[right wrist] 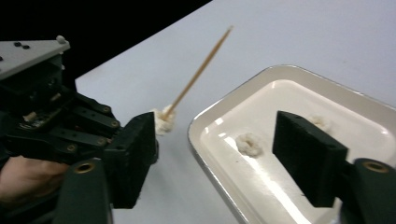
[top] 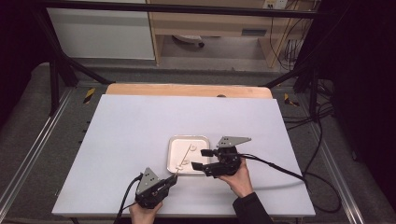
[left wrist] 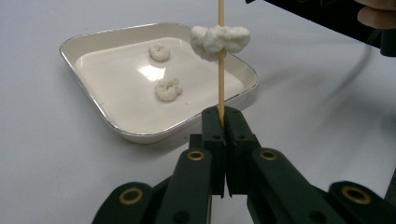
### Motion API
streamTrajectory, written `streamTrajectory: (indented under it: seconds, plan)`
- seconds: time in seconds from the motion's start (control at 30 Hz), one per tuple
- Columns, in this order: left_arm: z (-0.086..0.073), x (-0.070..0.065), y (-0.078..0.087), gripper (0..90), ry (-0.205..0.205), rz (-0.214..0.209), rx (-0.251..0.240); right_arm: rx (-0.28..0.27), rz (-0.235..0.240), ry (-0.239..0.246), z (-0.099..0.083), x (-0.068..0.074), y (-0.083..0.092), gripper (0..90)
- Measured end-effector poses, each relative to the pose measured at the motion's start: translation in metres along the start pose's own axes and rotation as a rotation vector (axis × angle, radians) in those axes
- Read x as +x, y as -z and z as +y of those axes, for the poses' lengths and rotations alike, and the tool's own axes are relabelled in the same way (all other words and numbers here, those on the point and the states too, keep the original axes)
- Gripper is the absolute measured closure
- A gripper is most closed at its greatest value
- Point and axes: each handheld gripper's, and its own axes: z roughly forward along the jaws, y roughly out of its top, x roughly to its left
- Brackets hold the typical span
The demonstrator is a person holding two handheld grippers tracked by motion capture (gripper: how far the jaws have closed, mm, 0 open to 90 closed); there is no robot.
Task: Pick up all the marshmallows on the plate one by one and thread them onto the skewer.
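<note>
My left gripper (left wrist: 222,120) is shut on the lower end of a thin wooden skewer (left wrist: 221,79). A white puffy piece (left wrist: 219,39) is threaded on the skewer above the jaws. In the high view the left gripper (top: 172,180) sits near the front table edge, and the skewer (top: 185,159) slants up over a white square tray (top: 189,137). Two more white pieces (left wrist: 159,52) (left wrist: 168,88) lie in the tray (left wrist: 116,129). My right gripper (right wrist: 219,158) is open over the tray's near side, nothing between its jaws; the right gripper (top: 201,159) is at the tray's right edge.
The tray stands on a white table top (top: 130,130) with a wooden strip (top: 187,90) along its far edge. Cables (top: 280,168) trail right from the right gripper. A person's hand (right wrist: 28,177) holds the left gripper (right wrist: 46,116).
</note>
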Motion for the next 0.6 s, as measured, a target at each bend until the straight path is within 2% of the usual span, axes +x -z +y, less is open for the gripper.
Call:
streamTrajectory:
  seconds: [0.2, 0.43, 0.6]
  plan:
    - [-0.002, 0.005, 0.003, 88.0, 0.007, 0.005, 0.004, 0.029, -0.092, 0.066, 0.000, -0.003, 0.003, 10.5]
    - [-0.003, 0.007, 0.005, 88.0, 0.008, 0.005, 0.006, 0.062, -0.143, 0.086, -0.001, -0.006, 0.001, 5.1]
    - [-0.003, 0.008, 0.007, 88.0, 0.007, 0.007, 0.004, 0.076, -0.167, 0.083, 0.000, -0.011, -0.003, 3.0]
